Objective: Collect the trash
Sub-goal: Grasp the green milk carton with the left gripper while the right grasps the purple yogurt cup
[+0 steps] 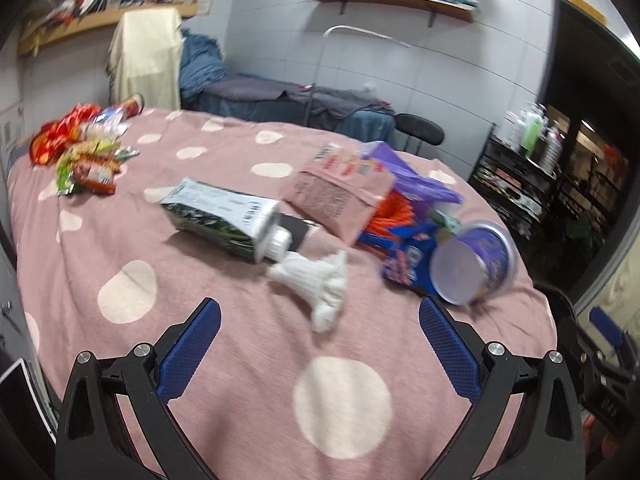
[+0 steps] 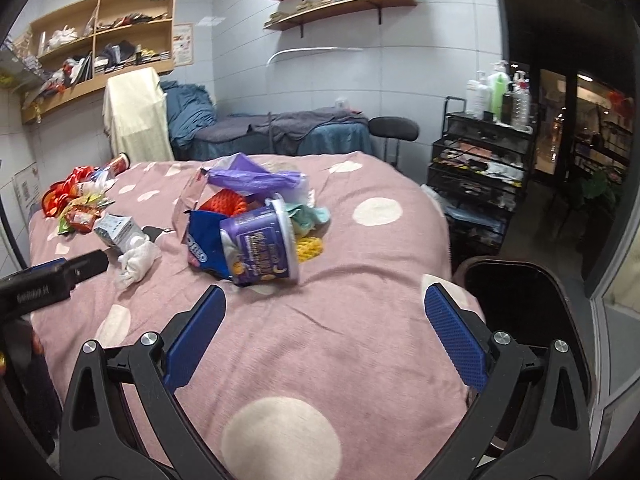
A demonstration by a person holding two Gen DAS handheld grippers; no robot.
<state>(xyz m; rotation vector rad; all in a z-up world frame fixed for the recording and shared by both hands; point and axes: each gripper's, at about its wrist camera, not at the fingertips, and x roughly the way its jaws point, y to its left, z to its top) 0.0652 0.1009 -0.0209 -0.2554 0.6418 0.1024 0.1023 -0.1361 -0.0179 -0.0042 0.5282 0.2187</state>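
Trash lies on a pink polka-dot bed cover (image 1: 240, 360). A green and white carton (image 1: 220, 212) lies on its side beside a crumpled white tissue (image 1: 320, 288). To their right are a pink box (image 1: 336, 192), a purple bag (image 1: 412, 180), a blue Oreo wrapper (image 1: 408, 264) and a purple cup (image 1: 476, 264) on its side. My left gripper (image 1: 320, 344) is open and empty, just short of the tissue. My right gripper (image 2: 324, 336) is open and empty, in front of the purple cup (image 2: 260, 248) and Oreo wrapper (image 2: 200, 240).
Snack wrappers (image 1: 84, 160) lie at the bed's far left. A dark bin (image 2: 516, 300) stands off the bed's right edge. A black rack (image 2: 480, 184) with bottles is at right. A second bed (image 2: 280, 128) and wall shelves are behind.
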